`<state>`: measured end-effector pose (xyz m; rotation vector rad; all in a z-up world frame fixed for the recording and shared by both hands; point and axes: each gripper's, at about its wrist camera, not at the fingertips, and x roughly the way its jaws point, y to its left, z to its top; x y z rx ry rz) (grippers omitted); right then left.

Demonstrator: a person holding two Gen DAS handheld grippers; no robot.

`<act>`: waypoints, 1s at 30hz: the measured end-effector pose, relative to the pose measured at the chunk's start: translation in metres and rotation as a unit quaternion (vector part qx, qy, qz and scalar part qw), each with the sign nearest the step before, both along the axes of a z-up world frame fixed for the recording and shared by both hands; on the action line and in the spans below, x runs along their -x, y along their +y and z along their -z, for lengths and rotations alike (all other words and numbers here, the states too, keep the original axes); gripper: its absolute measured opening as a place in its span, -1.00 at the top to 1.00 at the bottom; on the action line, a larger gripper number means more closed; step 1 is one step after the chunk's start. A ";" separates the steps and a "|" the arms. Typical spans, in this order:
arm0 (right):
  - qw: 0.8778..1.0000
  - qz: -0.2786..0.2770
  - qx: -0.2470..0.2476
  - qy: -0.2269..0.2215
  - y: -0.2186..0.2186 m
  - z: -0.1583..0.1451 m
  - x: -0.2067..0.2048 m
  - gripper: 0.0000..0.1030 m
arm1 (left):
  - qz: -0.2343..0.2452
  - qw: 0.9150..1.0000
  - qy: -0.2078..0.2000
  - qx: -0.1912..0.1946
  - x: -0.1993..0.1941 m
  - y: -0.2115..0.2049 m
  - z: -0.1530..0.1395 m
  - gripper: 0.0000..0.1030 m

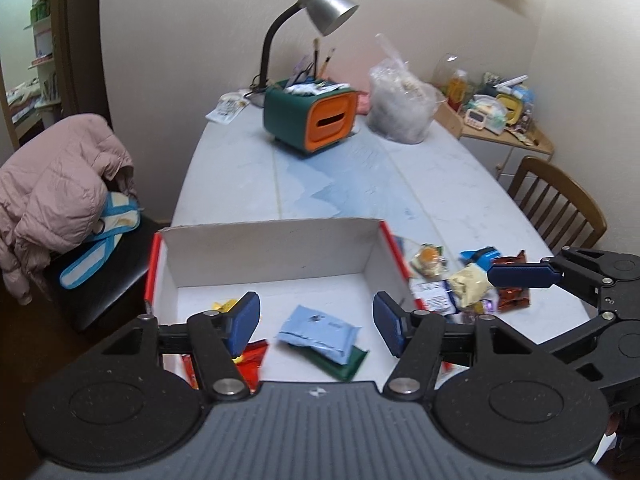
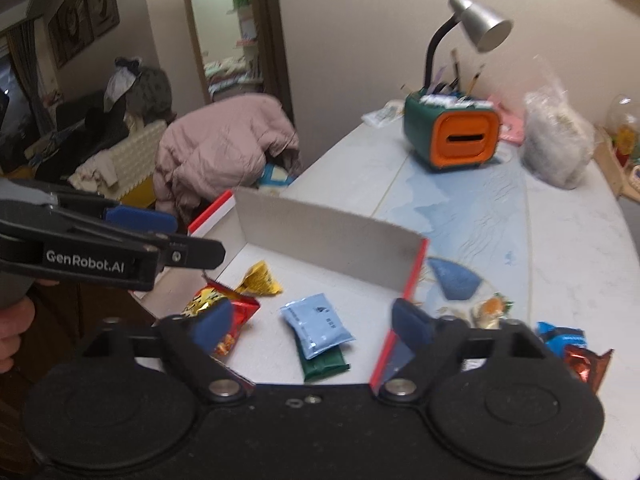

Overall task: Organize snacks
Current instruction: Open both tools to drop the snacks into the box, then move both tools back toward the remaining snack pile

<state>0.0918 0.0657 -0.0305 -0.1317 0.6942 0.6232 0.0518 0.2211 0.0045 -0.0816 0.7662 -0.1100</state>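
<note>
A pale table (image 1: pixel 460 184) with a blue-patterned middle is seen. At its near edge an open white box (image 1: pixel 272 248) with red sides is set, and loose snack packets (image 1: pixel 472 284) are scattered just beside it. Near the far edge a green-and-orange organizer (image 1: pixel 310 118), a desk lamp (image 1: pixel 320 4) and a clear plastic bag (image 1: pixel 400 100) are placed.

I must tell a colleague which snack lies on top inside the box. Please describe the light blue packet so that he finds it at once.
On the pale table stands an open white box with red edges. Near the middle of its floor lies the light blue packet, a flat pouch resting partly on a dark green packet. The other wrappers inside are red and yellow.
</note>
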 end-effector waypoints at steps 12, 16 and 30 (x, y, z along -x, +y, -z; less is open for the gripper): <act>0.998 0.038 -0.044 -0.027 -0.072 -0.005 0.028 -0.99 | 0.029 0.999 -0.031 0.011 0.013 -0.057 -0.002 -0.46; 0.996 0.053 -0.059 -0.030 -0.100 -0.001 0.031 -0.99 | 0.034 0.999 -0.038 0.020 0.013 -0.079 0.000 -0.55; 0.992 0.117 -0.043 -0.022 -0.211 0.024 0.017 -0.99 | 0.039 0.999 -0.001 0.022 -0.020 -0.166 0.036 -0.56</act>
